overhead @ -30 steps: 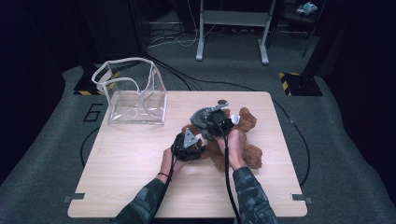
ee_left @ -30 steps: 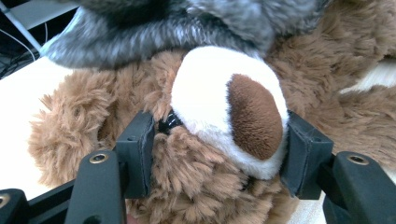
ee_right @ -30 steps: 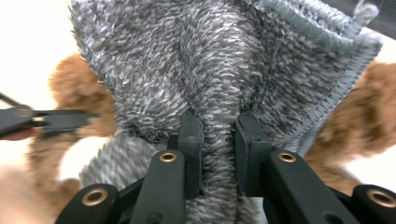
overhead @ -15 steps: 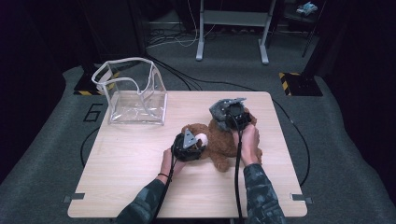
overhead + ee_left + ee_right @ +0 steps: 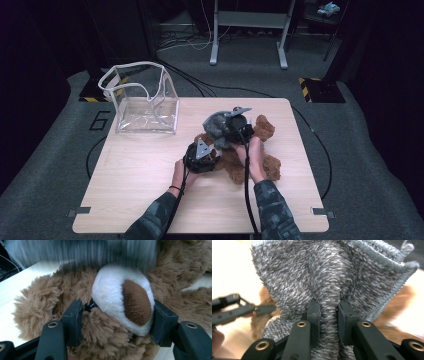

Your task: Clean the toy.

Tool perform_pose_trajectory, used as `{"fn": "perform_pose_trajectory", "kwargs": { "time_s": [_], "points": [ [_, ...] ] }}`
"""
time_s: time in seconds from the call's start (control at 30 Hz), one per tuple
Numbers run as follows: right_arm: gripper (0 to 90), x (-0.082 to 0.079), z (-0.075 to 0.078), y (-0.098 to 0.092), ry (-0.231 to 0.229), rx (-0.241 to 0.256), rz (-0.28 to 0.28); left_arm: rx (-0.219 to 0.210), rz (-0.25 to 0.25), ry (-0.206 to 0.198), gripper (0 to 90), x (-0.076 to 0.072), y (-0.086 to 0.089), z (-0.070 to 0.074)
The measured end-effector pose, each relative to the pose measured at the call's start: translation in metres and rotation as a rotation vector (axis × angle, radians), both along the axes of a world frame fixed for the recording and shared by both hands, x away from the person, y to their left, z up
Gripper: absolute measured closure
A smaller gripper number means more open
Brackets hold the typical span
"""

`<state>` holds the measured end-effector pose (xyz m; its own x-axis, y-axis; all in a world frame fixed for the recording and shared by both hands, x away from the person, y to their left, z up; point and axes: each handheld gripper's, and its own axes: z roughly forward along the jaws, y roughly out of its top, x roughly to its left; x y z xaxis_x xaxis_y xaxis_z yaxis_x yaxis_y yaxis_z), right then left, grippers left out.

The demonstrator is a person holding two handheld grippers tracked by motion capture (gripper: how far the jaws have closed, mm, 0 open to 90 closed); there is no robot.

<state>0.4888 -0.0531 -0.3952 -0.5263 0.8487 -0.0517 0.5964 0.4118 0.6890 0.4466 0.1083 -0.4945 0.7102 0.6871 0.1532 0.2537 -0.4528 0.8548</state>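
Desk [image 5: 145,175]: pale wood top; the person's sleeves come in over its near edge, and both tools work a little right of its middle.

Clear bag [image 5: 145,102]: see-through plastic with white trim, standing upright and open-topped at the far left corner of the desk, well apart from the hands.

Teddy bear [image 5: 260,150]: brown plush, lying on the desk right of the middle, nearer the right edge than the left. In the left gripper view its white muzzle [image 5: 117,300] with the brown nose [image 5: 136,302] sits between the two jaws, one ear toward the left of that view.

Cloth [image 5: 217,127]: grey fuzzy fabric with a stitched hem, bunched up over the bear's upper body, toward the far edge. In the right gripper view [image 5: 329,277] it hangs in folds above the bear's brown fur.

Left gripper [image 5: 201,156]: at the bear's head, on the side nearer the left edge. Its jaws [image 5: 117,326] stand wide, one pad on each side of the muzzle, pressing the plush: grasping the bear's face.

Right gripper [image 5: 235,125]: just beyond the left one, raised over the bear. Its jaws [image 5: 329,315] are clenched on a pinched fold of the cloth, pads close together with fabric between.
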Motion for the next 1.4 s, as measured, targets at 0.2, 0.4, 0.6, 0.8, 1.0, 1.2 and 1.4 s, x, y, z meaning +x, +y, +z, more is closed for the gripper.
{"fn": "perform_pose_trajectory", "kwargs": {
  "time_s": [0.2, 0.4, 0.6, 0.8, 1.0, 1.2, 1.4],
  "points": [
    [74.5, 0.015, -0.019, -0.005, 0.026, -0.05, -0.047, 0.002, 0.003, -0.004, 38.2, 0.0, 0.0, 0.0],
    [74.9, 0.018, -0.012, -0.021, 0.003, -0.084, -0.132, 0.002, -0.002, 0.001, 38.1, 0.001, 0.0, 0.001],
    [74.9, 0.013, -0.002, -0.041, -0.028, -0.077, -0.189, 0.006, -0.001, 0.003, 38.2, 0.001, 0.002, 0.001],
    [74.8, -0.004, 0.014, -0.081, -0.065, -0.053, -0.268, -0.005, -0.005, 0.008, 38.1, 0.0, 0.002, 0.0],
    [74.6, -0.006, 0.004, -0.105, -0.01, -0.055, -0.308, -0.002, -0.008, 0.002, 38.2, 0.0, 0.002, 0.0],
    [74.6, 0.005, -0.001, -0.091, 0.005, -0.025, -0.275, 0.012, -0.013, -0.009, 38.2, -0.001, 0.001, -0.001],
    [74.9, 0.02, -0.002, -0.066, 0.027, -0.016, -0.237, 0.01, -0.015, -0.009, 38.2, -0.001, 0.002, -0.002]
  ]
}}
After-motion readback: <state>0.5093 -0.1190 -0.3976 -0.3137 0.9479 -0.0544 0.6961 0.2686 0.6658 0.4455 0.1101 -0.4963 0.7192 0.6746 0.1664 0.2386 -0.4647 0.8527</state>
